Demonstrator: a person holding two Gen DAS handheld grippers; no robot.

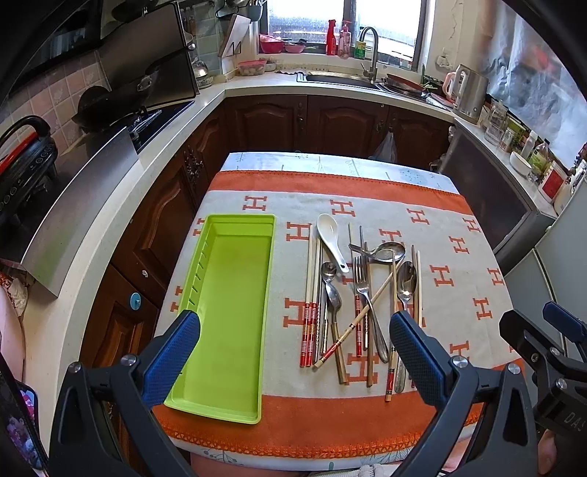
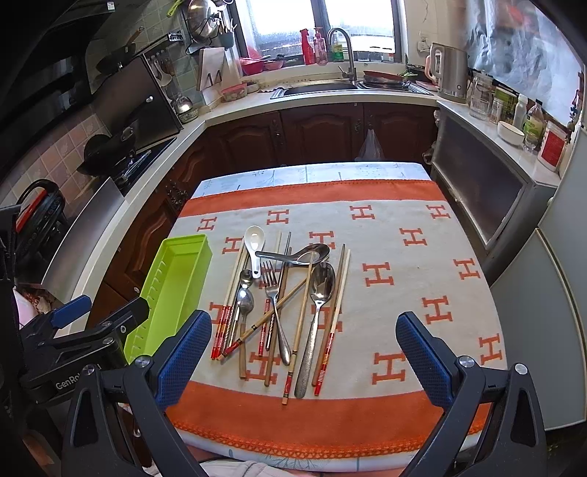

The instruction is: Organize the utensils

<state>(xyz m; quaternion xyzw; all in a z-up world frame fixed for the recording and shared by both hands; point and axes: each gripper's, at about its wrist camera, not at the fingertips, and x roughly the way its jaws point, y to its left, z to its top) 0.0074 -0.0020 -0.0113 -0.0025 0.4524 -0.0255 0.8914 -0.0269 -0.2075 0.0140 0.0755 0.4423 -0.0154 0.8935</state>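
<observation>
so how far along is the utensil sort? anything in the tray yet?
Nothing done yet: the green tray is empty. Nothing in hand: the left gripper and right gripper are both open and hold nothing. Everything is left: the white spoon, fork, metal spoons and chopsticks lie in a loose pile on the patterned cloth beside the tray.

The room was a narrow kitchen. A bright window (image 2: 319, 25) stood at the far wall, letting daylight fall over a steel sink (image 2: 315, 88) and its curved faucet (image 2: 343, 51). Dark wooden cabinets (image 1: 330, 121) ran below a pale countertop (image 1: 121, 194) that wrapped the left and far sides. At the left sat a stove (image 1: 154, 121) with a black wok (image 1: 113, 102) before pink wall tiles (image 1: 62, 95). At the right a metal kettle (image 2: 449, 73) stood on the counter.
</observation>
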